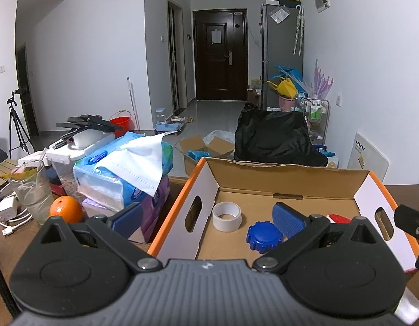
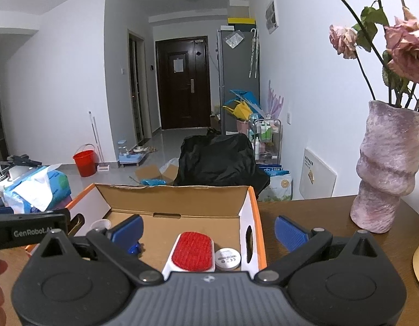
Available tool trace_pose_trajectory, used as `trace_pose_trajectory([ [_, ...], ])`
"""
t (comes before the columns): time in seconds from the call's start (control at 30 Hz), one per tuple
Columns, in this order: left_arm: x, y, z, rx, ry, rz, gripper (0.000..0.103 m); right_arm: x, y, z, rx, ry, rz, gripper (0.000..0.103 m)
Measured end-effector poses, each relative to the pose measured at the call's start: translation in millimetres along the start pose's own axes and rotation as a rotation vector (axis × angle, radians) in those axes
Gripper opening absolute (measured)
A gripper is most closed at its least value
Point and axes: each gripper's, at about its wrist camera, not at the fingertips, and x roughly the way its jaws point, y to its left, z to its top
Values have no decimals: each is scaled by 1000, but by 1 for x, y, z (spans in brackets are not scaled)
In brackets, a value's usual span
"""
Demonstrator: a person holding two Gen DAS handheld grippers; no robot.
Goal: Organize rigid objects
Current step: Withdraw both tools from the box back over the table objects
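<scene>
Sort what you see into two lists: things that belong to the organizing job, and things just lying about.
Belong to the job:
cardboard box
tape roll
blue cap
red brush
white disc
left gripper and right gripper, both open

Just lying about:
orange
tissue pack
glass
vase
charger

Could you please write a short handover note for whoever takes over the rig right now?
Left gripper: open, empty, over the box's left edge.
Right gripper: open, empty, over the box's right side.
In the box: tape roll, blue cap, red brush, white disc.
Outside, left of the box: orange, glass, tissue pack; vase to the right.
Left: judge whether the orange or other loose rigid items belong in the box.
</scene>
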Motion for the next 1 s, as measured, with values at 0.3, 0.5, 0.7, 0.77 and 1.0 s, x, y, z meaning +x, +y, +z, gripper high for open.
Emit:
trace_pose_trajectory([
  [0.3, -26, 7, -10, 11, -14, -16, 103, -27, 1, -10, -23, -28, 4, 103],
  [0.5, -45, 14, -21, 0, -21, -21, 103, -48, -1, -17, -28, -43, 3, 103],
  [0.7, -63, 22, -32, 0, -25, -20, 103, -65, -3, -28, -42, -50, -7, 103],
  [0.77, -69, 25, -36, 1, -23, -18, 103, -70, -3, -31, -45, -51, -9, 103],
  [1.0, -88, 35, -47, -7, -22, -15, 103, -90, -5, -46, -65, -50, -13, 103],
])
